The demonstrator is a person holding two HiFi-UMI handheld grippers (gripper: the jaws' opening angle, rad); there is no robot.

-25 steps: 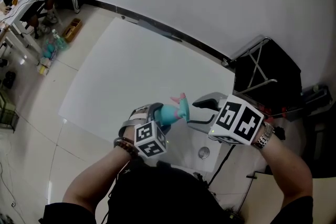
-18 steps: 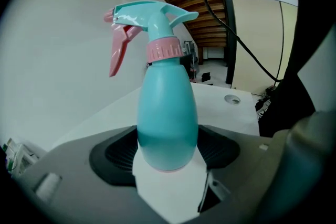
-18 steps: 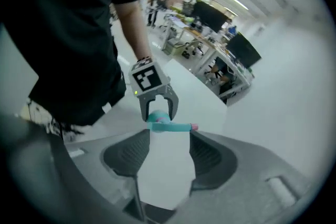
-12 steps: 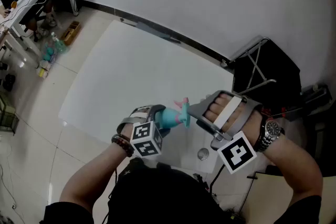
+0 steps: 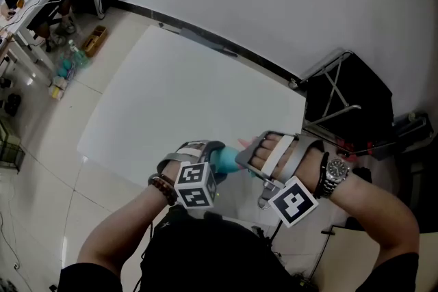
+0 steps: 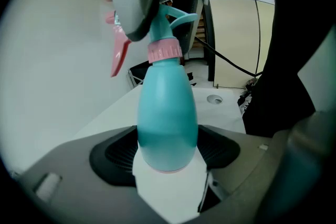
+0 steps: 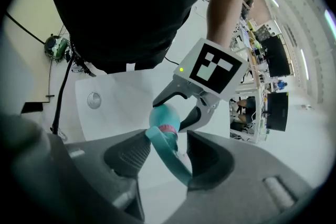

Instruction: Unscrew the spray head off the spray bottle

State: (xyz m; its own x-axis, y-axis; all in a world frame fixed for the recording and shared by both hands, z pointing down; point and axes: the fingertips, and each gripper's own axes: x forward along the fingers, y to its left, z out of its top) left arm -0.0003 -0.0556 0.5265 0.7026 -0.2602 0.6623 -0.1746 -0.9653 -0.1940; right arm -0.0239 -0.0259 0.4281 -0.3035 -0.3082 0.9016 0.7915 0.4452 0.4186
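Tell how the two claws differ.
The left claw clamps the teal bottle body; the right claw has the spray head between jaws that have just been closing. The right claw sits rolled with the right hand fingers-up; the left claw is not. Both hold the same spray bottle.

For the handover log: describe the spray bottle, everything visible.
The spray bottle is smooth teal plastic, egg-shaped, with a pink collar, teal spray head and pink trigger. It is held in the air by the white table, head still on. The left gripper clamps its body. The right gripper, whose jaws have just been closing, pinches the head.
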